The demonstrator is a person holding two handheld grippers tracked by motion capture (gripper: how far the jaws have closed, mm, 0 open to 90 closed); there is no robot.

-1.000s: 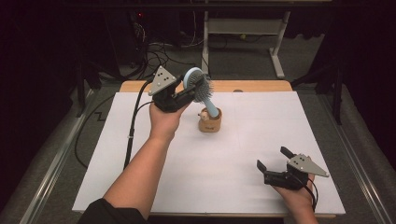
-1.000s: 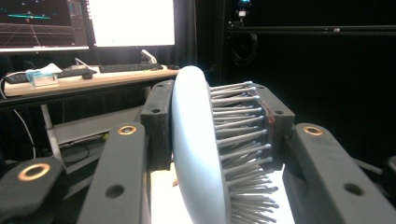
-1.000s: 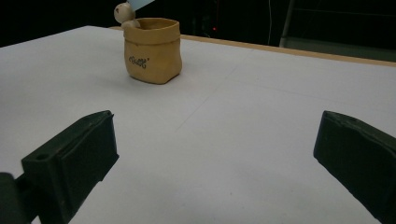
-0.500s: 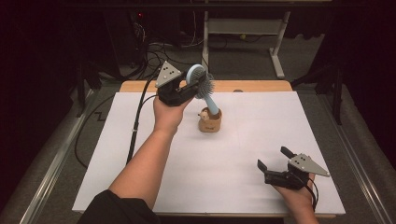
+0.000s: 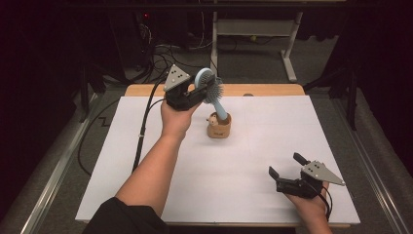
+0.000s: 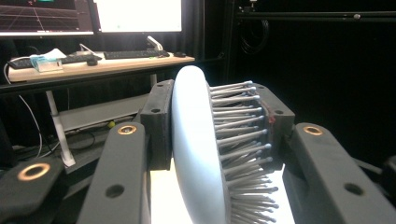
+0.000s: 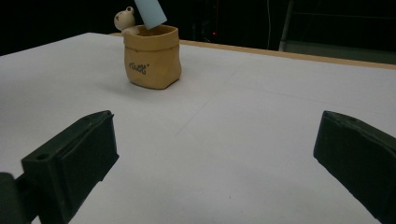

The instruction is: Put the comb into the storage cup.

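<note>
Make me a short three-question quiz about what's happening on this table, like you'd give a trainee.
1. True or false: the left gripper is shut on the head of the blue hairbrush.
2. Where does the brush's handle end? A) flat on the table B) inside the small tan pot C) between the right gripper's fingers
3. How does the right gripper stand?

Key
1. True: its fingers clamp back and bristles.
2. B
3. Open, holding nothing, low over the white table.
</note>
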